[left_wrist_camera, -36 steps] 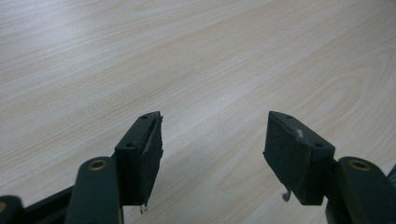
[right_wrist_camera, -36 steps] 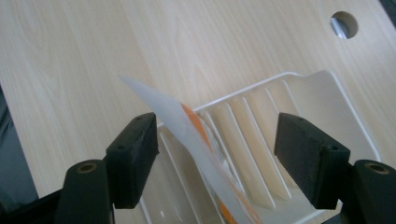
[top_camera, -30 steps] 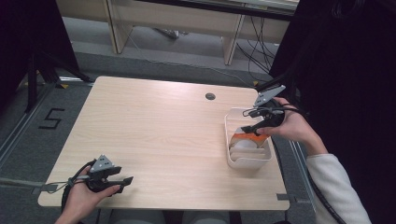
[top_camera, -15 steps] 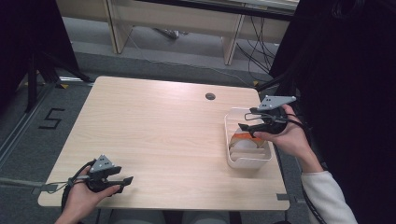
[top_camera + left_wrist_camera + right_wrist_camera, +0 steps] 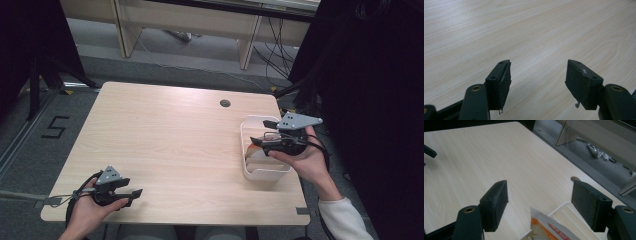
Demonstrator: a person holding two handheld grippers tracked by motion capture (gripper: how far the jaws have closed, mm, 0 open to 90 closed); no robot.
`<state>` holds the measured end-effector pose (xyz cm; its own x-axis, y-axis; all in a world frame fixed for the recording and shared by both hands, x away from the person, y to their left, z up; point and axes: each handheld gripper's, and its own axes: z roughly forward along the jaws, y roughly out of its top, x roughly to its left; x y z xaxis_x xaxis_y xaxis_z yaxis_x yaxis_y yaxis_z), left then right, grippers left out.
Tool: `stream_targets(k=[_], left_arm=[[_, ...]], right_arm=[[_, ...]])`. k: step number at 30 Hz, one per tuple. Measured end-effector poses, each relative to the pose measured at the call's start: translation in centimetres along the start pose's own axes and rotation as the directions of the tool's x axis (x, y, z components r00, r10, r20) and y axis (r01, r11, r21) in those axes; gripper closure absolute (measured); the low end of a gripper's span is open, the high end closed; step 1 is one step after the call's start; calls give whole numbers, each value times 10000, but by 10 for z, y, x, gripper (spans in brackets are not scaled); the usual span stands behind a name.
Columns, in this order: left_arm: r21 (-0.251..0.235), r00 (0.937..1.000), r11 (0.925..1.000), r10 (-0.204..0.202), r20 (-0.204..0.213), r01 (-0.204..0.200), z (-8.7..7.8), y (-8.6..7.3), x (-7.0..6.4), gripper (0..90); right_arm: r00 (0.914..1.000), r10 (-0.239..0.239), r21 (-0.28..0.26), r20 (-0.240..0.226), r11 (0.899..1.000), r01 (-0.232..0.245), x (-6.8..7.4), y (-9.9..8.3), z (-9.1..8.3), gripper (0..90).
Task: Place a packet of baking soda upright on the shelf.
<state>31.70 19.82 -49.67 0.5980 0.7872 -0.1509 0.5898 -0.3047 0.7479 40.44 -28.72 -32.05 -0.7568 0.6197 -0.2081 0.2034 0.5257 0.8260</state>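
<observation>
I find the right tongs [image 5: 260, 141] spread wide and empty, held over the white bin [image 5: 248, 165]. The orange-and-white pouch [image 5: 549, 227] lies in that bin, directly below them (its top edge shows between the jaws). My left tongs [image 5: 131, 195] rest spread apart, empty, on the bench [image 5: 175, 145], well apart from the bin.

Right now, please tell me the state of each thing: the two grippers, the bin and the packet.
Left gripper: open, holding nothing, low over the table.
Right gripper: open, holding nothing, above the bin.
White bin: upright near the table's right edge, packet inside.
Orange and white packet: in the bin, apart from the jaws.
</observation>
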Motion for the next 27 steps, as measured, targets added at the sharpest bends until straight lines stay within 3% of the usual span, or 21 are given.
stream_targets(k=[8, 9, 12, 14, 15, 22, 23, 27], left_arm=[[-30, 10000, 10000, -37, -15, 37, 0, 0, 0, 362], [-34, 10000, 10000, -35, -16, 35, 0, 0, 0, 362], [-37, 10000, 10000, -21, -22, 21, 0, 0, 0, 362], [-41, 10000, 10000, -21, -25, 21, 0, 0, 0, 362], [-38, 10000, 10000, -27, -24, 27, 0, 0, 0, 362], [-36, 10000, 10000, 0, -39, 0, 0, 0, 0, 362], [-35, 10000, 10000, 4, -44, -4, 0, 0, 0, 362], [-41, 10000, 10000, -13, -44, 13, 0, 0, 0, 362]], right_arm=[[9997, 95, -379, -219, 9992, -104, 18, -11, 1, 319], [9999, 76, -563, -66, 9984, -79, 21, -13, 2, 319], [9992, 289, -581, -270, 9978, -304, 29, -19, 3, 324], [9989, 183, -502, -427, 9985, -205, 34, -23, 3, 325], [9992, 238, -713, -323, 9971, -261, 37, -26, 5, 325], [9987, 334, -674, -379, 9971, -359, 47, -45, 9, 327], [9969, 612, -613, -490, 9961, -642, 49, -48, 10, 327], [9956, 694, -543, -630, 9959, -729, 53, -62, 14, 328]])
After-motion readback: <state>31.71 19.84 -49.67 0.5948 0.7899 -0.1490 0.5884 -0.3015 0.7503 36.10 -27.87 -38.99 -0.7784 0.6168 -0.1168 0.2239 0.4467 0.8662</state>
